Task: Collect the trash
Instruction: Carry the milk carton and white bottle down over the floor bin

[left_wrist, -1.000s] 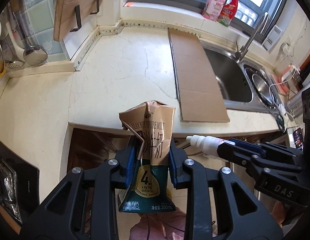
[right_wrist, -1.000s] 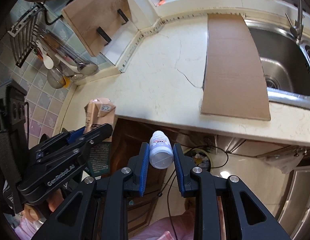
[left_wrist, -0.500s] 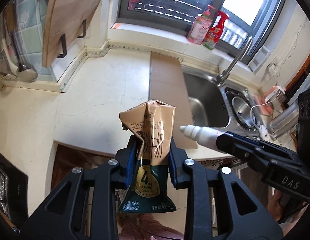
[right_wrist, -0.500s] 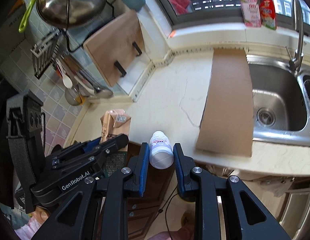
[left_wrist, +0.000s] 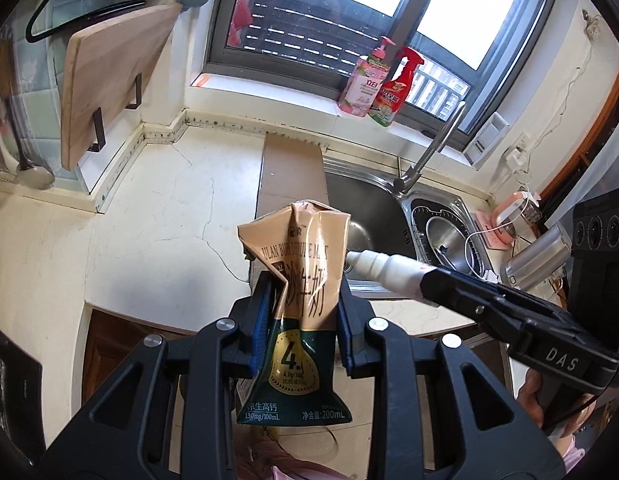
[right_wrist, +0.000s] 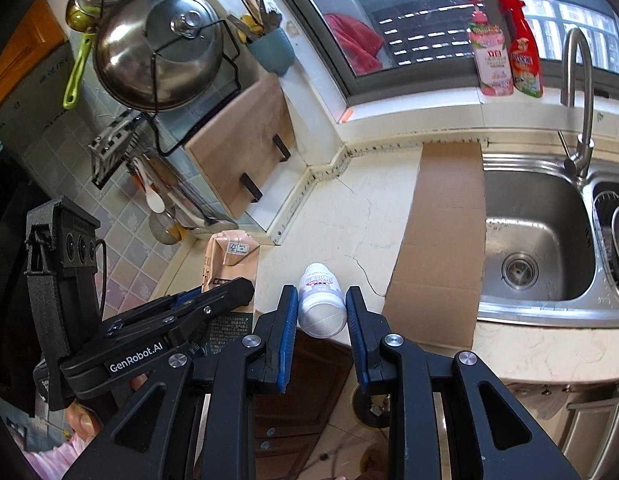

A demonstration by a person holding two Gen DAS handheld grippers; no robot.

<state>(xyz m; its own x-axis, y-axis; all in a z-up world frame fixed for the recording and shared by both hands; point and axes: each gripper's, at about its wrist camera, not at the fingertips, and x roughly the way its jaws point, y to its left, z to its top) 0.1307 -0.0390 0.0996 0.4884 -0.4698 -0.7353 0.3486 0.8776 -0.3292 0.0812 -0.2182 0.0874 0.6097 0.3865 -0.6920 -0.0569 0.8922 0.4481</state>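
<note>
Crumpled milk carton (left_wrist: 299,292) clamped between left fingers (left_wrist: 258,316); white bottle (right_wrist: 321,307) pinched between right fingers (right_wrist: 286,332).

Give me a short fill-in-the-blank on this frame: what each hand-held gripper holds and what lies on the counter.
1. The left hand-held gripper is shut on a crumpled ____ carton.
2. The right hand-held gripper is shut on a small white ____.
3. A flat sheet of ____ lies on the countertop beside the sink.
4. Two cleaning bottles stand on the ____ behind the faucet.

Missing words: milk; bottle; cardboard; windowsill
</note>
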